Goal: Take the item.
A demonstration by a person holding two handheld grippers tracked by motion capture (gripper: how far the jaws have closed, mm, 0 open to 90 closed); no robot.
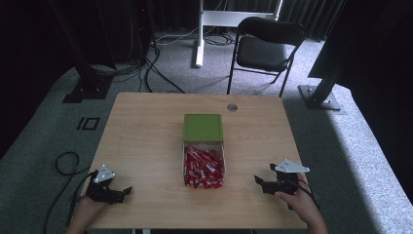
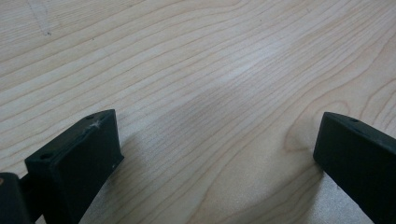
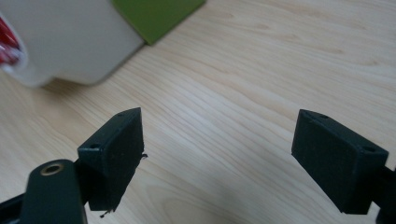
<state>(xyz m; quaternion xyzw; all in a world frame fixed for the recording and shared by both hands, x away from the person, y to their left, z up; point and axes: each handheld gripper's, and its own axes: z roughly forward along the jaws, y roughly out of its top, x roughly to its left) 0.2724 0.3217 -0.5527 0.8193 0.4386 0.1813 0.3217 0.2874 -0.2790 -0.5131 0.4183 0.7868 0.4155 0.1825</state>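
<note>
While both jaws gape, left gripper (image 1: 127, 190) (low) and right gripper (image 1: 256, 180) flank box (image 1: 186, 168).

A lab or recording studio: black curtains (image 1: 29, 29) wall off grey carpet (image 1: 360, 146), with loose cables (image 1: 151, 63), black rig stands (image 1: 324, 92) and a folding chair (image 1: 265, 46) beyond the wooden tabletop (image 1: 146, 131).

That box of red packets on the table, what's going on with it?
Nothing is touching it right now. A person holds the left gripper and the right gripper, both open, near the table's front edge on either side of the white box of red packets. Its green lid lies just behind it.
</note>
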